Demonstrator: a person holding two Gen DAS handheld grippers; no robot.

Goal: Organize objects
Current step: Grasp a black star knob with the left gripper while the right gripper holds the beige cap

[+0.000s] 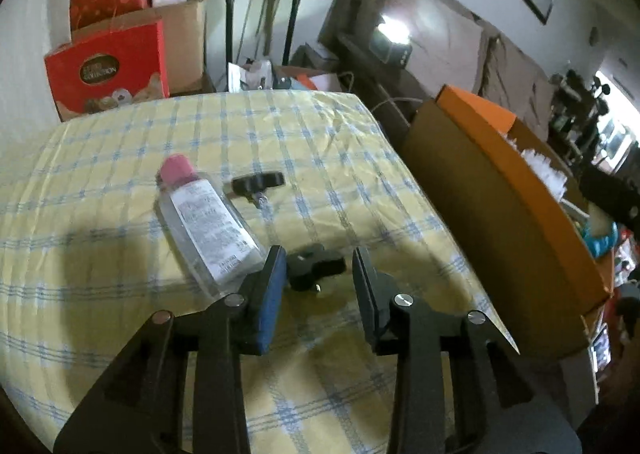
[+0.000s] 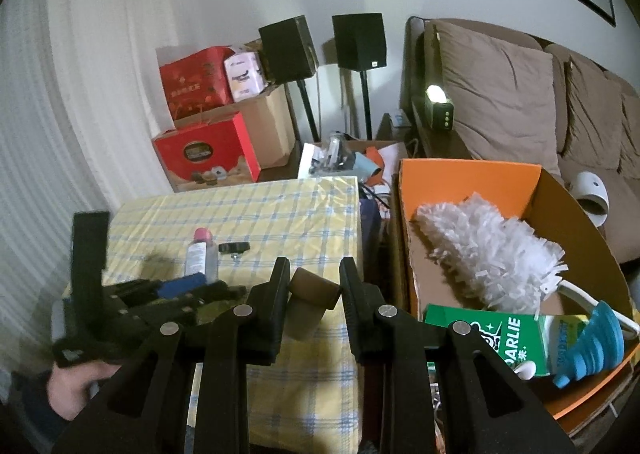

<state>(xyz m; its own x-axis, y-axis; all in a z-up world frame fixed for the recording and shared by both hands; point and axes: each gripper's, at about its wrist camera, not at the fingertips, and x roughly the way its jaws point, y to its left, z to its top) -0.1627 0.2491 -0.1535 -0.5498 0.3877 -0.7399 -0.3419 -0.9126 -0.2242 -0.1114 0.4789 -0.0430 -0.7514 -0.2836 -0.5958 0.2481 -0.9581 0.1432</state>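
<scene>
**A:** Status on the left gripper (image 1: 318,268)?

**B:** Jaws spread, nothing pinched. A black knob (image 1: 316,265) lies on the table (image 1: 120,254) in the gap between the fingers; the pads do not press on it. The blue pad on one finger shows clearly.

**A:** What else is on the table?

**B:** Yellow checked cloth over it. A clear bottle (image 1: 210,219) with a pink cap lies on its side at about 10 o'clock from the left gripper, its base just beside the blue-padded finger. A second black knob (image 1: 258,183) with a short screw stub lies at about 11 o'clock, near the bottle, apart from it.

**A:** Right gripper (image 2: 314,282)?

**B:** Pinching a brown cardboard roll (image 2: 314,288), roll crosswise between the fingers, held above the table's right part. In its view the left gripper (image 2: 188,288) is at 9 o'clock, low over the table, and the person's hand (image 2: 76,386) shows at the lower left.

**A:** Where is the box?

**B:** Orange box (image 2: 468,177) stands off the table's right edge, at 3 o'clock from the right gripper. In it: a white fluffy duster (image 2: 488,254), a green toothpaste carton (image 2: 500,338) and a blue ribbed thing (image 2: 600,342) I can't identify.

**A:** Background?

**B:** Red boxes (image 2: 204,151), two black speakers (image 2: 360,39) on stands, a brown sofa (image 2: 500,93).
</scene>
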